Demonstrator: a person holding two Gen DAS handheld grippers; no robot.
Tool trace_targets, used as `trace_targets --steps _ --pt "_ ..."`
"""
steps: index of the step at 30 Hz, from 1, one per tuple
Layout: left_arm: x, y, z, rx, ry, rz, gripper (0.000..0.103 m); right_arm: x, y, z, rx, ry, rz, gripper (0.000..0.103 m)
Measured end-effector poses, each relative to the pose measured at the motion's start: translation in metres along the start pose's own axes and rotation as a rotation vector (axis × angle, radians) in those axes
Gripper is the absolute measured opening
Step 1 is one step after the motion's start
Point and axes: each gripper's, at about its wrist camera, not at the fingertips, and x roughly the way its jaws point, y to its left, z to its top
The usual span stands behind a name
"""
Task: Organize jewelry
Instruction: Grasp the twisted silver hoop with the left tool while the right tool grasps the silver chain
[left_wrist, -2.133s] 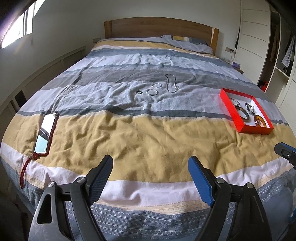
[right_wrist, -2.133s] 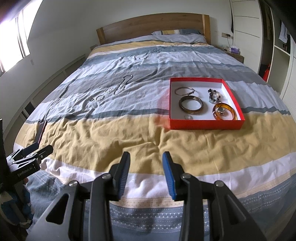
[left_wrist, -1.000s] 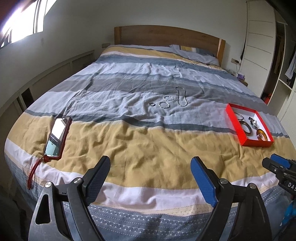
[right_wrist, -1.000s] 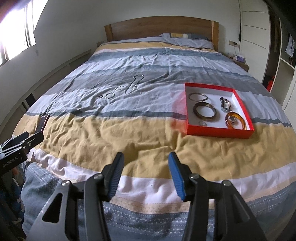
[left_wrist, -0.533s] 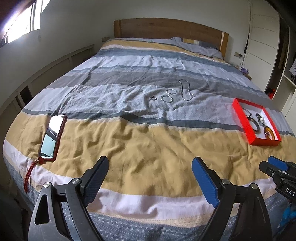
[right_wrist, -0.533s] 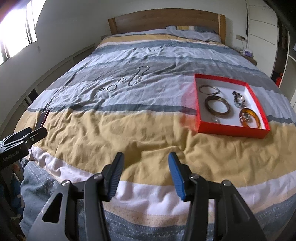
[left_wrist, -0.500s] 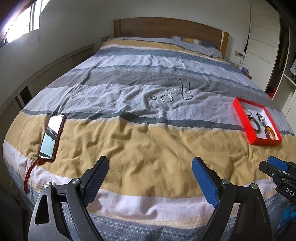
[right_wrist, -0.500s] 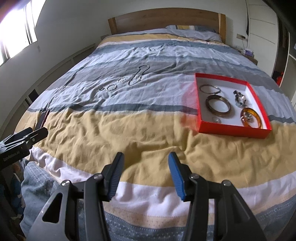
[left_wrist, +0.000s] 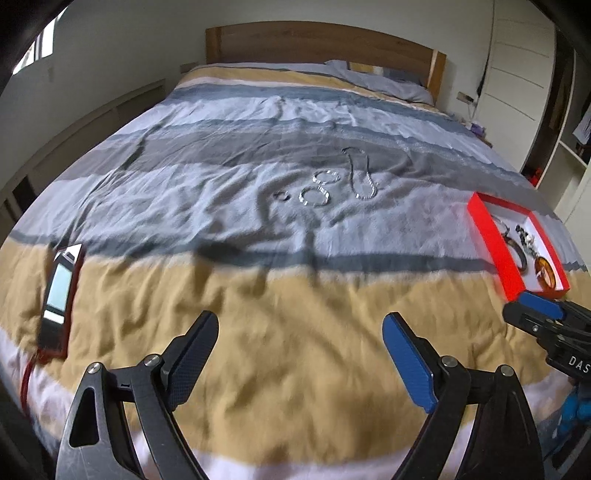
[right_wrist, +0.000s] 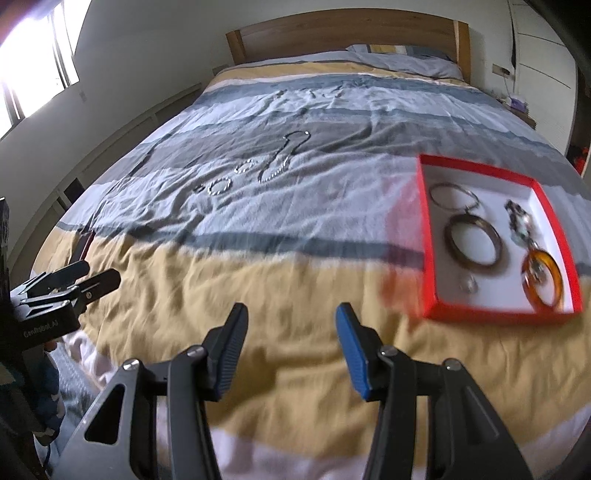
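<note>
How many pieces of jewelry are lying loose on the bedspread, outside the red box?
4: a necklace farthest up the bed, then two bracelets, and a small ring nearest the bed's left edge. Folds may hide more.

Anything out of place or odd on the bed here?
A necklace, two bracelets and a small ring lie loose on the duvet, outside the red box. A phone sits near the bed's edge. Nothing looks damaged.

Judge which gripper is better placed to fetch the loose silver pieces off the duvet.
Left, probably. The left gripper, open and empty, faces the necklace and bracelets almost head-on; the right gripper sits nearer the red box.
</note>
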Motion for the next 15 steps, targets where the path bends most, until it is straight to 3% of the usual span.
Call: trace_targets --steps 7,11,15 --pt "0.036 0.008 0.039 0.007 -0.023 -0.057 0.084 0.034 -0.005 0.039 -0.004 -0.014 0.025 0.048" --pt "0.057 0.012 0.061 0.019 -0.03 -0.089 0.075 0.059 -0.007 0.062 0.0 -0.017 0.04 0.048" --pt "0.081 0.016 0.079 0.0 -0.019 -0.169 0.07 0.082 -0.008 0.083 0.002 -0.02 0.05 0.048"
